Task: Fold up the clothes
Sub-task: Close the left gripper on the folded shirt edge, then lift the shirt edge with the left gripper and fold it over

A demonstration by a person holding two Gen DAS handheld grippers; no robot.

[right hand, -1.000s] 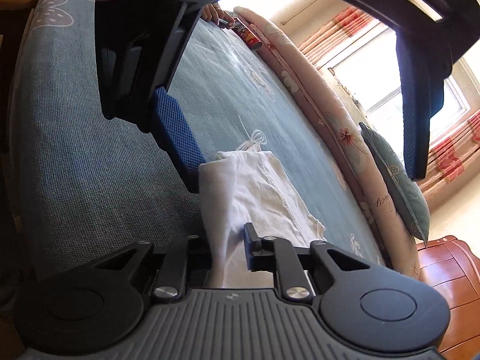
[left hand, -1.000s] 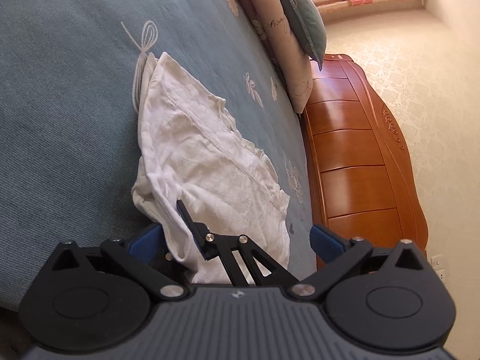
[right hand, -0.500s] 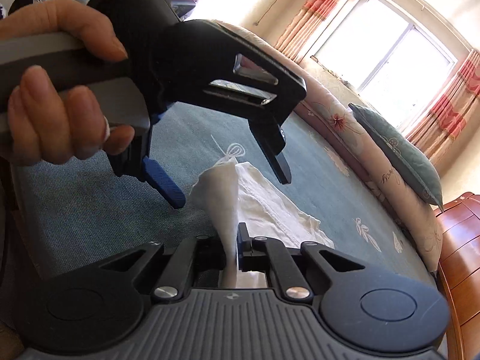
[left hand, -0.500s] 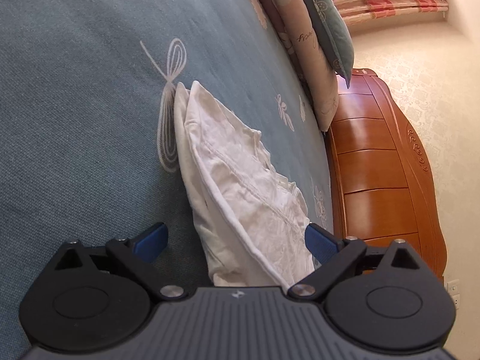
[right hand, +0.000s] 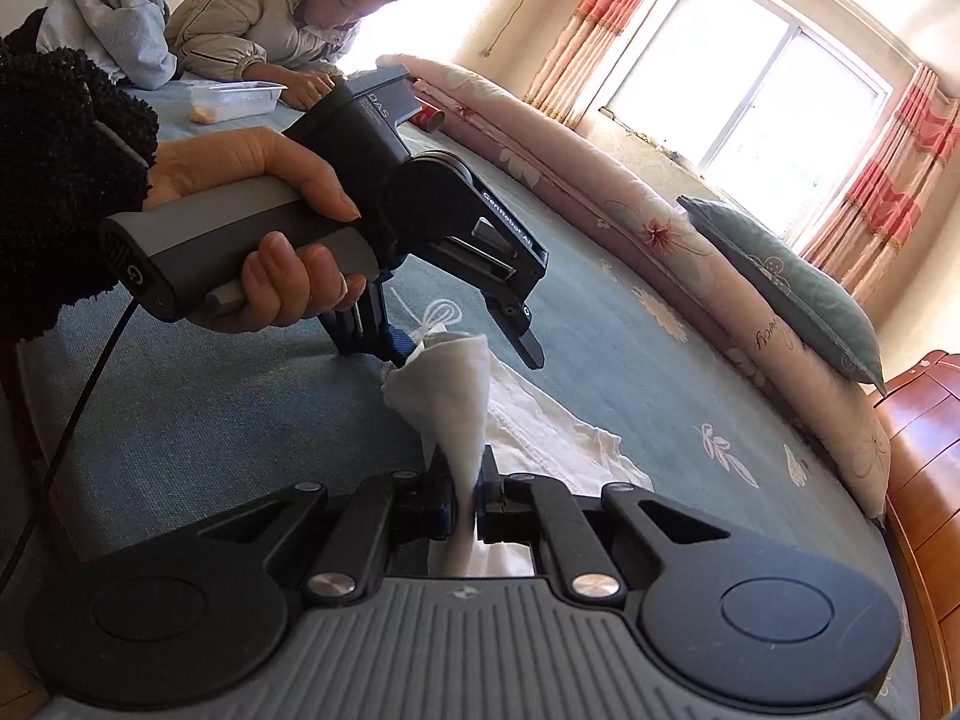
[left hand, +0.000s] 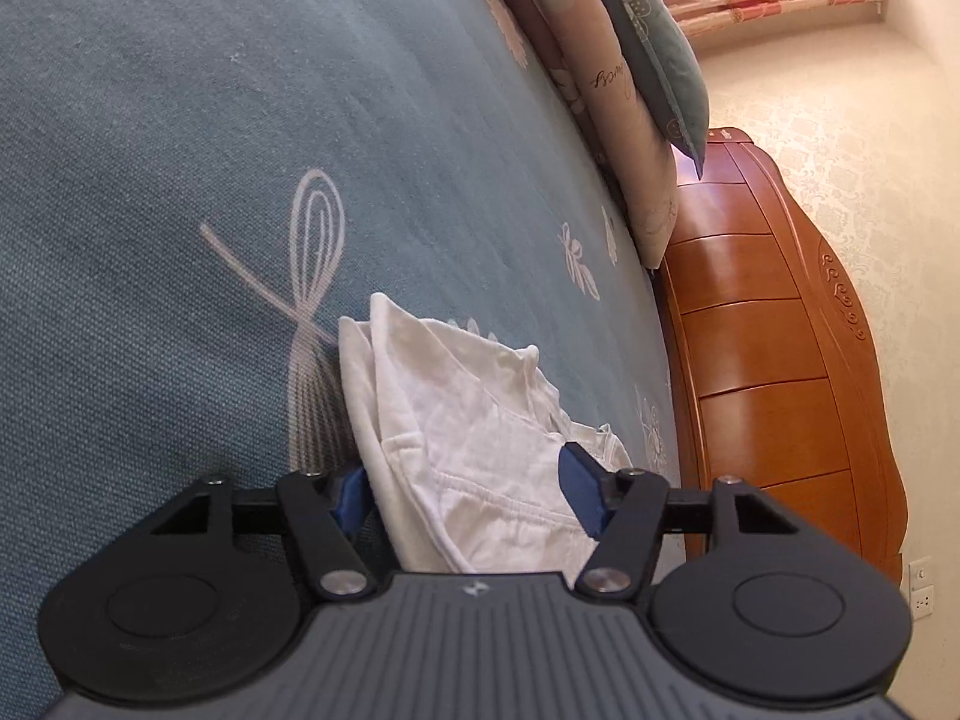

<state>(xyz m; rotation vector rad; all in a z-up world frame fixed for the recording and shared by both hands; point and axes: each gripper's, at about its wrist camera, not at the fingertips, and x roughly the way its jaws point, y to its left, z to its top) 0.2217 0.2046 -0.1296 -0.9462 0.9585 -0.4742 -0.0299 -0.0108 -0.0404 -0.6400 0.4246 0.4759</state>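
A white garment (left hand: 474, 438) lies folded on the blue bedspread (left hand: 240, 120). In the left wrist view my left gripper (left hand: 465, 489) is open, its blue pads on either side of the garment's near edge with cloth between them. In the right wrist view the white garment (right hand: 456, 396) rises in a peak from the bed. My right gripper (right hand: 465, 501) is shut on its near corner. The left gripper (right hand: 462, 348) shows there too, held in a hand, jaws apart over the garment's far corner.
A rolled pink quilt (right hand: 600, 192) and a teal pillow (right hand: 786, 288) line the bed's far side. A wooden headboard (left hand: 774, 372) stands at the right. A person (right hand: 288, 18) leans on the bed by a clear plastic tray (right hand: 234, 99) and a grey clothes pile (right hand: 114, 30).
My left gripper opened, let go of the garment and drew back, then its jaws narrowed around the cloth's edge. My right gripper stayed shut and lifted its corner higher.
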